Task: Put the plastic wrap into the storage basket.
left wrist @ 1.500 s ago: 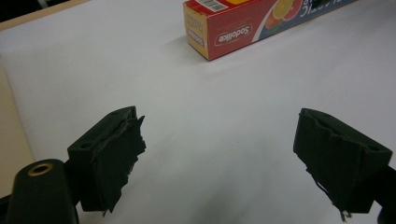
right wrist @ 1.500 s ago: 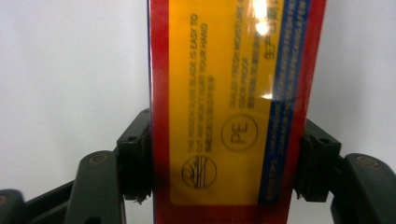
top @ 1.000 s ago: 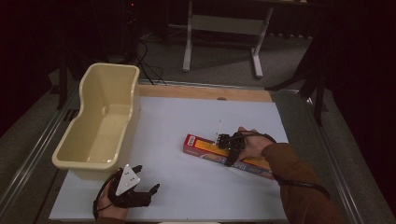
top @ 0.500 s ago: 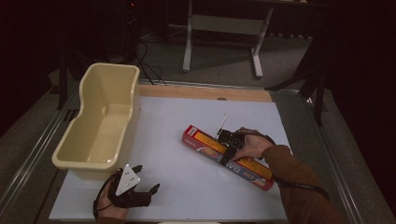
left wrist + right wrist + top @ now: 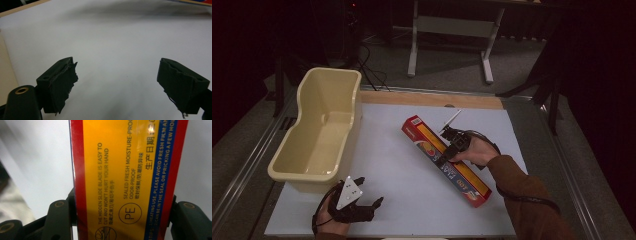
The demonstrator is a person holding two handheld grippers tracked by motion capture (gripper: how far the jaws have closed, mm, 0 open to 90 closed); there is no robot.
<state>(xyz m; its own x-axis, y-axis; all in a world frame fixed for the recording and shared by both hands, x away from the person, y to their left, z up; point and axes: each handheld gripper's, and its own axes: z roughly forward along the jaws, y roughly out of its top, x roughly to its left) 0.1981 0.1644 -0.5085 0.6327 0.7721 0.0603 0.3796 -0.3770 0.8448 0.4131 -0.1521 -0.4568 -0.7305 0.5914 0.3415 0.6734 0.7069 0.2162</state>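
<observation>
A long red and yellow cling-film box (image 5: 445, 160) slants across the white table top, its far end raised toward the bin. My right gripper (image 5: 451, 146) is shut on the box near its middle. In the right gripper view the box (image 5: 125, 177) runs up between the two jaws, which press on its red edges. My left gripper (image 5: 357, 202) rests at the table's near left corner, open. In the left gripper view its pads (image 5: 63, 82) stand wide apart with bare white surface between them.
A cream plastic bin (image 5: 319, 132) stands empty along the left side of the white table (image 5: 392, 165). A wooden strip edges the table's far side. Metal table legs and cables lie on the floor beyond.
The right gripper has lifted and swung the box, whose far end now points more toward the bin. The left gripper has stayed in place.
</observation>
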